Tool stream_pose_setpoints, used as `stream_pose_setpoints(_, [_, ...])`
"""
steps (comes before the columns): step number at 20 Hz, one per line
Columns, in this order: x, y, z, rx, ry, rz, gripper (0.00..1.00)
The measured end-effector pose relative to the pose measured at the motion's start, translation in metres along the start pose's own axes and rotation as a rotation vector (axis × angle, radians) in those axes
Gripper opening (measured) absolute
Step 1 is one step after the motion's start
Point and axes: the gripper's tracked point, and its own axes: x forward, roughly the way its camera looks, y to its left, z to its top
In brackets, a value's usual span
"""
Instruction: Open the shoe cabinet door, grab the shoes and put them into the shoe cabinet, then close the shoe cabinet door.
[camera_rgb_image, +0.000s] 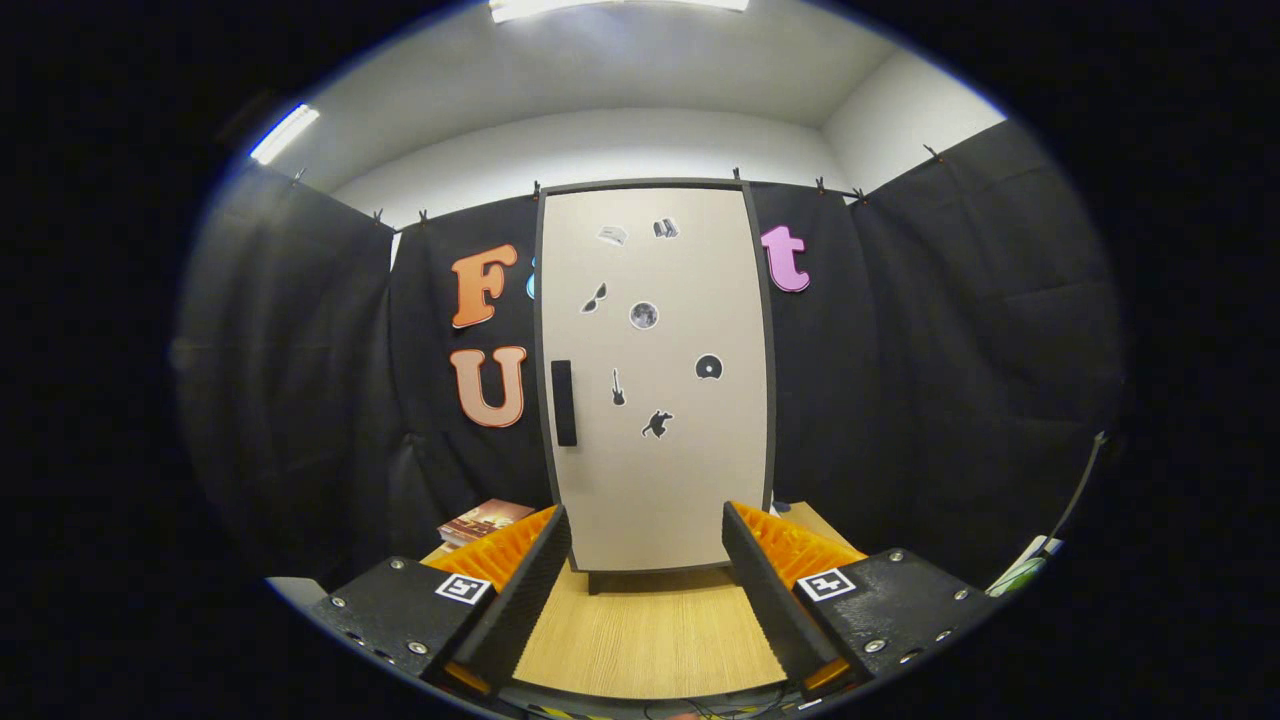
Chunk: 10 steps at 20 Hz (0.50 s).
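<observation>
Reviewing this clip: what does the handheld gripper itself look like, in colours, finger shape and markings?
The gripper has two black, wedge-shaped fingers with ribbed inner faces and orange ridged outer parts. Each sits on a black block with silver screws and a small square black-and-white marker.

**Black and orange claw**

The claw (647, 590) has two black fingers (520, 600) with ribbed inner faces and orange ridged backs. Behind each finger sits a black block with silver screws and a small black-and-white square marker (465, 588).

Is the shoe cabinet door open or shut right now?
Shut. The shoe cabinet door sits flush in its dark frame, with its black handle untouched. The hand-held gripper is open, its fingers apart short of the cabinet.
</observation>
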Motion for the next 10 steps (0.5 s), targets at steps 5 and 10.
stream_pose_setpoints(5, [-0.0005, -0.0025, 0.0021, -0.007, -0.007, -0.001, 0.96])
stream_pose_setpoints(10, [0.0011, -0.0038, -0.0008, 0.001, 0.003, -0.003, 0.96])
